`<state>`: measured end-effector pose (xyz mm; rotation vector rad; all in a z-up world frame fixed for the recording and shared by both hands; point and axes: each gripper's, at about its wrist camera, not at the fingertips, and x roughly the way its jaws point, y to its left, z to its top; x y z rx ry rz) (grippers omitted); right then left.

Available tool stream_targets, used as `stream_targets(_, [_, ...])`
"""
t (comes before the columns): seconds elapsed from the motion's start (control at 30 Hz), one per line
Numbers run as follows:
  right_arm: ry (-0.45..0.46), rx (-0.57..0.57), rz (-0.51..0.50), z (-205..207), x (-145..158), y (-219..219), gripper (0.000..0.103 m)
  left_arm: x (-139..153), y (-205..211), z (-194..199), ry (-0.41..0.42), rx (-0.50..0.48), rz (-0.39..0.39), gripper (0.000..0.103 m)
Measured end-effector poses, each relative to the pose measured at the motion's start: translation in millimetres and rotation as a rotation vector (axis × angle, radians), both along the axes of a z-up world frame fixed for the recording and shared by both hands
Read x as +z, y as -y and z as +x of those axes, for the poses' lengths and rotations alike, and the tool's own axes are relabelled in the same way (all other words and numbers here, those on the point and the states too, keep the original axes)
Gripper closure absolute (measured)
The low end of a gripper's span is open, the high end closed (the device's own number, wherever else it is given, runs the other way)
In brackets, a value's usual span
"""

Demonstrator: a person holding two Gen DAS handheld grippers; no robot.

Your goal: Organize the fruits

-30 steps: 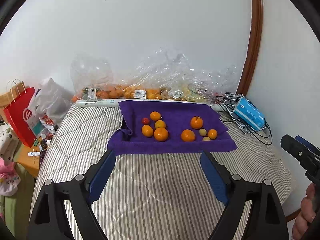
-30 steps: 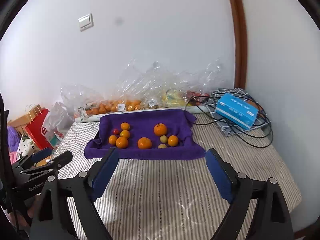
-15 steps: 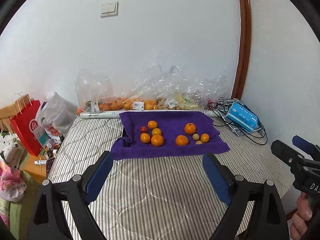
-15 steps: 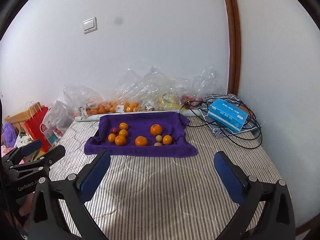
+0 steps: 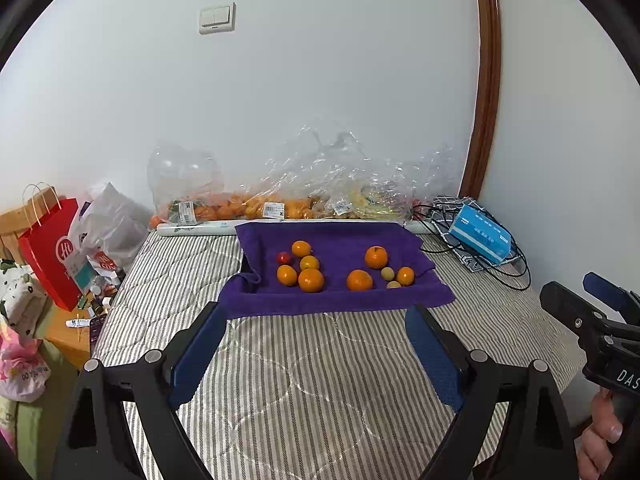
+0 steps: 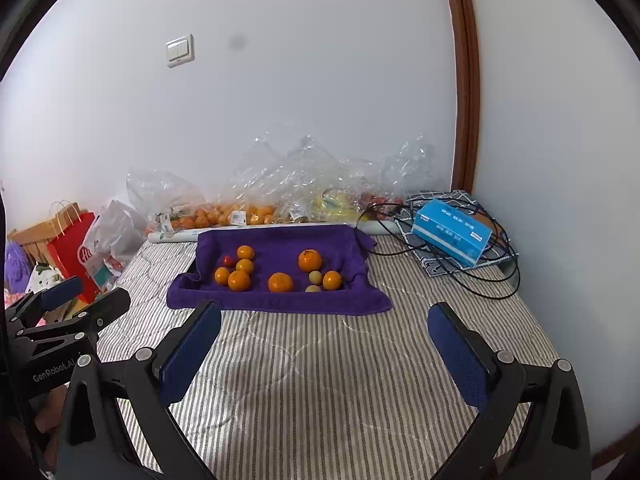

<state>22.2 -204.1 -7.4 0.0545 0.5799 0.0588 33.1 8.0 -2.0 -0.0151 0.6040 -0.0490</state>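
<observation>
A purple towel (image 5: pixel 336 236) (image 6: pixel 280 236) lies over a shallow tray on the striped bed. On it are several oranges, among them a big one (image 5: pixel 376 257) (image 6: pixel 309 260) at the right and another (image 5: pixel 359 280) (image 6: pixel 280 282) in front. A small red tomato (image 5: pixel 283 257) (image 6: pixel 227 260) sits at the left of the cluster. Pale small fruits (image 5: pixel 387 273) (image 6: pixel 315 277) lie at the right. My left gripper (image 5: pixel 316 328) hangs open over the bed, short of the towel, nothing between its pads. My right gripper (image 6: pixel 324 334) is open wide and empty too.
Clear plastic bags of oranges (image 5: pixel 248 206) and other fruit line the wall behind the towel. A blue box (image 5: pixel 480 234) (image 6: pixel 452 232) sits on black cables at the right. A red paper bag (image 5: pixel 50 248) and other clutter stand off the bed's left edge.
Both grippers drew back and rose, so the towel looks smaller and farther. The right gripper's jaws spread wider. The fruit has not moved.
</observation>
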Motion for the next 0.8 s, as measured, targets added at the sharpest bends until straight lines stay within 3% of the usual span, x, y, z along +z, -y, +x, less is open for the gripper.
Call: stream_targets(0.8, [-0.003, 0.001, -0.004, -1.5, 0.1, -1.1, 0.001, 0.3, -1.8, 0.7, 0.0, 0.0, -0.005, 0.012])
